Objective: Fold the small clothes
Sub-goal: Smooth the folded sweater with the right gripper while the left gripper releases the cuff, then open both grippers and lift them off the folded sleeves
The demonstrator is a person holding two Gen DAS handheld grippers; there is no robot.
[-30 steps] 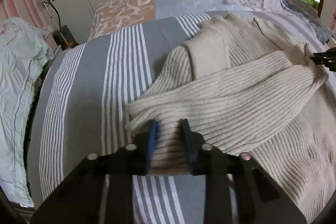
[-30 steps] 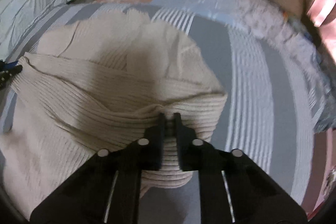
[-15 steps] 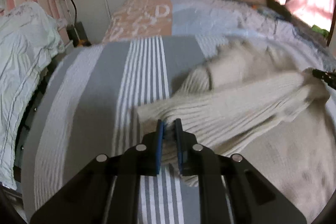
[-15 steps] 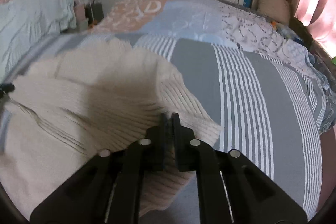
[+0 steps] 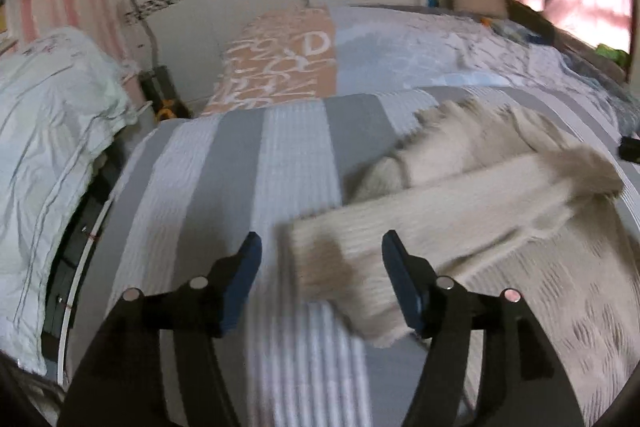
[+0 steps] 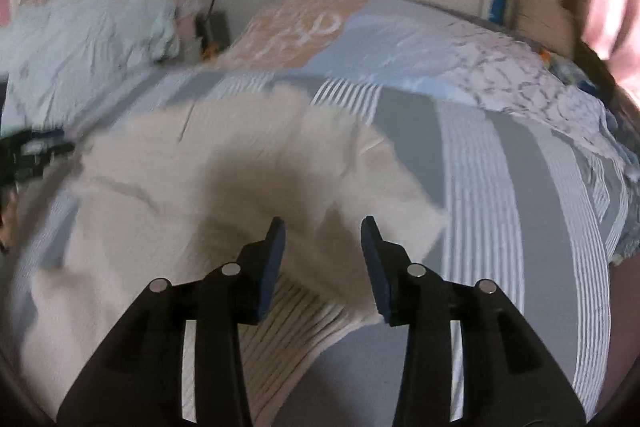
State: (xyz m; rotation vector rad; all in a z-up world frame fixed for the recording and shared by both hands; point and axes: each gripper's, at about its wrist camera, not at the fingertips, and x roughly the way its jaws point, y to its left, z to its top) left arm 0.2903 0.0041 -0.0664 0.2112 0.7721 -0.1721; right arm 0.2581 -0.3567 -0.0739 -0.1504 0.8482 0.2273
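Ribbed knit sweater point(image 5: 460, 211) (cream, matt) lies on smooth striped cotton-like bedspread point(image 5: 240, 167).

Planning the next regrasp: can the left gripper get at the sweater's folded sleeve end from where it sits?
Probably yes. The left gripper is open, the cream sweater's sleeve end lies between its fingers, and nothing covers it.

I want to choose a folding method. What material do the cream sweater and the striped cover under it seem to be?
The cream sweater looks like thick ribbed knit, perhaps wool or acrylic: parallel ridges show at its edge. The grey-and-white striped bed cover looks like thin, matte woven cloth, likely cotton; blur hides its weave.
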